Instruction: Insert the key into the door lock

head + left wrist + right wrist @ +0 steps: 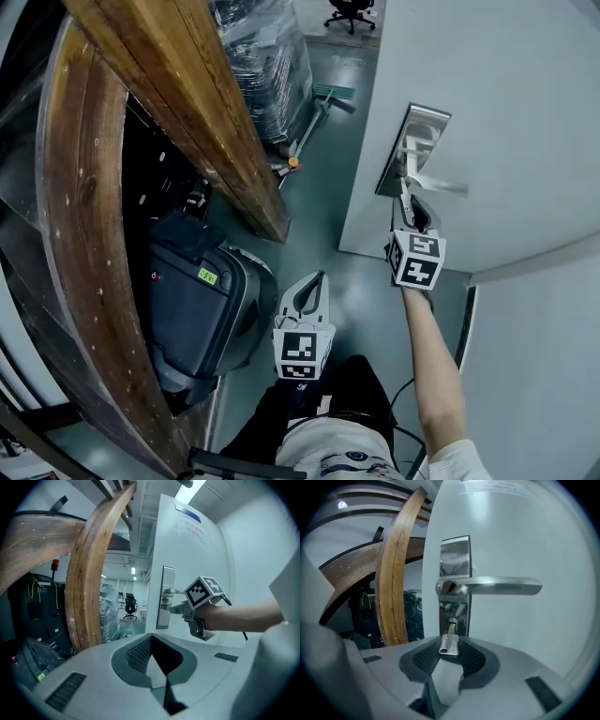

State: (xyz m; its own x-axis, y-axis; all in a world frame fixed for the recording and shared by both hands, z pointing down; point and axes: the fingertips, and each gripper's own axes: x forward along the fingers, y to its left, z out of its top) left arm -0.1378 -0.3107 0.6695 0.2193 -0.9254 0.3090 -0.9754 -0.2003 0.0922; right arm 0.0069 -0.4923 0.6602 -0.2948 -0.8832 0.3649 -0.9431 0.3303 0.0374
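The key (450, 638) is small, light, stiff metal and slick, so I judge it could twist in a loose pinch. I'd hold it by the flat head, square across both faces, leaving the blade free. That's how my right claw (449, 648) has it: tips clamped on the head, blade pointing far, its tip at the keyhole (453, 620) of the lock (455, 569), just under the handle (497, 586). I can't tell how deep it sits. My left claw (151, 638) is closed on nothing, low and near, well apart from the door (525, 536).
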